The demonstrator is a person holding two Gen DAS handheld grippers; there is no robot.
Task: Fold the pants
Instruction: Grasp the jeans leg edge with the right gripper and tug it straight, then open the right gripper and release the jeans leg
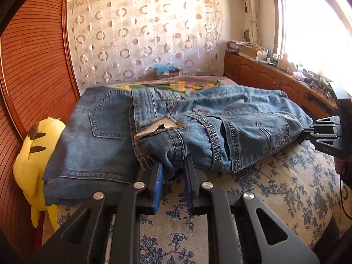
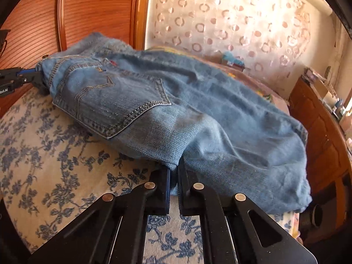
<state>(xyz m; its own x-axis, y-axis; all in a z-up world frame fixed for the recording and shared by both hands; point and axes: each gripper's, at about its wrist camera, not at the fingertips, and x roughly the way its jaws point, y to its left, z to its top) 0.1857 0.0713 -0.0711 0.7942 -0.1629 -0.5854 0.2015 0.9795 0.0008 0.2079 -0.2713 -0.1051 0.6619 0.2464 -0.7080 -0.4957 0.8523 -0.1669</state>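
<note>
Blue jeans (image 1: 198, 127) lie in a partly folded, rumpled heap across the floral bedsheet (image 1: 275, 187). The waistband end, with a leather patch and belt loops, faces the left wrist camera. My left gripper (image 1: 173, 171) is shut on a bunch of denim at that waistband edge. In the right wrist view the jeans (image 2: 176, 101) show a back pocket, and my right gripper (image 2: 175, 172) is shut on a fold of denim at their near edge. Each gripper also shows in the other's view: the right gripper (image 1: 305, 132) at the jeans' right end, the left gripper (image 2: 37, 77) at their left end.
A yellow plush toy (image 1: 33, 154) leans against the wooden headboard (image 1: 33, 66) left of the jeans. A cluttered wooden cabinet (image 1: 264, 74) runs along the right side under the window. A cardboard box (image 1: 167, 72) sits at the bed's far end before a patterned curtain (image 1: 143, 33).
</note>
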